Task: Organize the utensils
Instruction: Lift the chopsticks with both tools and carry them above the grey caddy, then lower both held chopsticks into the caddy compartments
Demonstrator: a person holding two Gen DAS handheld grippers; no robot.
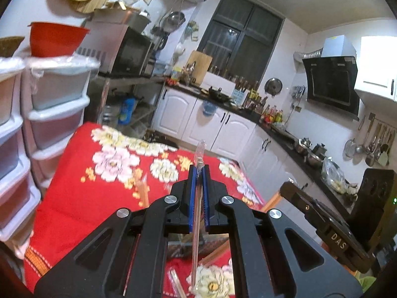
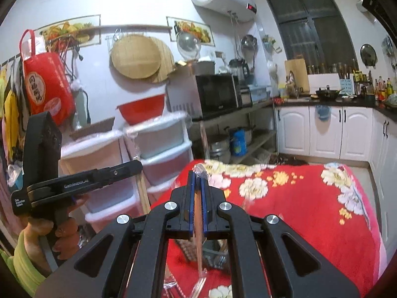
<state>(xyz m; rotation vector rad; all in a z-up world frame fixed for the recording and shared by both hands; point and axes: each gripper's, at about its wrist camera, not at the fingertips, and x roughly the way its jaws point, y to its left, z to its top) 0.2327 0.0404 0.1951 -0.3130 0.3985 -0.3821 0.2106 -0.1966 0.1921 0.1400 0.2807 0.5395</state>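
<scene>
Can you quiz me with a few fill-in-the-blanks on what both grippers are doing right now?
1. The left gripper is ____ on a plastic-wrapped pair of chopsticks.
2. The right gripper grips another wrapped utensil, its clear wrapper tip poking ____ the jaws.
3. The tablecloth under both is mainly ____ with flowers.
4. The red basin sits on top of the plastic ____.

Missing words: shut; beyond; red; drawers

**Bright indoor light, heavy fisheye warp**

Even artificial light fills both views; the window [image 1: 238,42] is dark. Glare washes the white wall [image 2: 139,2]. Drawer stacks [image 2: 158,136] smear with motion blur. Edges bend and vignette to black.
</scene>
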